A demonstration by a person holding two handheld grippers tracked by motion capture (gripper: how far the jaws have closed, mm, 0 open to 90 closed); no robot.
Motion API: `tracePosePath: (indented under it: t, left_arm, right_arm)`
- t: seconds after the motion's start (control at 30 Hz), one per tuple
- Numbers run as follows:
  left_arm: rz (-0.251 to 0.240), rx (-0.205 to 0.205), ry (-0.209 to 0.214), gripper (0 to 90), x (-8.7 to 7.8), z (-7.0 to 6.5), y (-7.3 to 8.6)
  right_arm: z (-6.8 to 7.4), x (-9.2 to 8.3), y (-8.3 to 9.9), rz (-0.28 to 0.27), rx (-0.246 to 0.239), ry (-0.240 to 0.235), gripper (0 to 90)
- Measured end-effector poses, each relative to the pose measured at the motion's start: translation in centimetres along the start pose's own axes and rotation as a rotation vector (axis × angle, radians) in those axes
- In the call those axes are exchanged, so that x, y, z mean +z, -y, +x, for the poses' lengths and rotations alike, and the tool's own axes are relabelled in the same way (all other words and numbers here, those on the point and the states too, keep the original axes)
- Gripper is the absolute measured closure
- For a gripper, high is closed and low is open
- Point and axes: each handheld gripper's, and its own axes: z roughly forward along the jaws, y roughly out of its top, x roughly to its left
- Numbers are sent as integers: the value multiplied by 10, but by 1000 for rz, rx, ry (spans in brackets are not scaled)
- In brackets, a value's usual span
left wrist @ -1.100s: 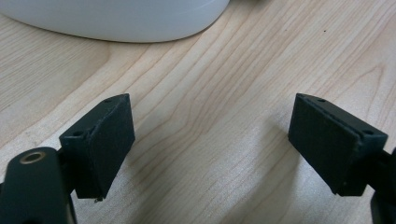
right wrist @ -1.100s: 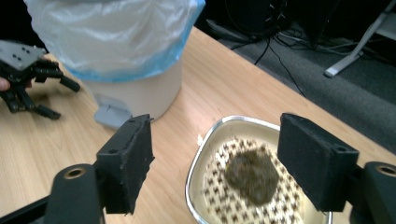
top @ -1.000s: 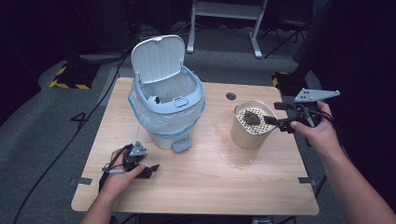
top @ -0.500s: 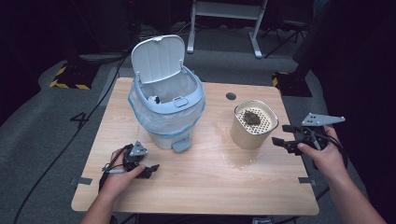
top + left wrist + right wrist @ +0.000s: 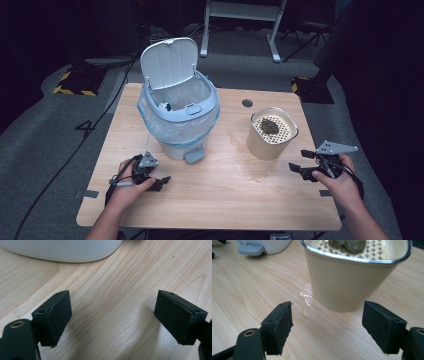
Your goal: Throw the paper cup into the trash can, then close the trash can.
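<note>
The right gripper (image 5: 299,167) sits at the right edge of the high view, low over the table (image 5: 215,200), its black jaws pointing toward the frame's centre; they stand apart with nothing between them, and they have just been opening. In the right gripper view (image 5: 325,328) bare wood shows between the pads; the beige tub (image 5: 354,277) fills the upper middle and right of that frame, near the jaws but apart from them. In the high view the tub (image 5: 270,142) stands right of centre on the table, upright, with a perforated insert (image 5: 272,127) at its top and a dark clump (image 5: 270,125) lying on the insert; a wet patch (image 5: 255,172) glistens on the wood just below and left of the tub, seen also as bright streaks (image 5: 305,298) at its base in the right gripper view.

The left gripper (image 5: 162,181) lies at the lower left of the high view, held low on the table by the left hand (image 5: 127,192); in the left gripper view (image 5: 113,317) its jaws are spread wide over bare wood, grasping nothing.

The bin (image 5: 177,120) stands upper left of centre, lid (image 5: 167,62) raised, a plastic liner (image 5: 170,127) folded over its rim, pedal (image 5: 194,155) facing the lower edge; its white base (image 5: 60,250) runs along the top of the left gripper view.
</note>
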Motion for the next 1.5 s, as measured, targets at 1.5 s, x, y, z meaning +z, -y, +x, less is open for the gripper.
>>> tracePosePath:
  t: [1.5]
  left_arm:
    - [-1,-24,-78,288,-25,0,-3]
  right_arm:
    - [6,59,81,59,30,40,154]
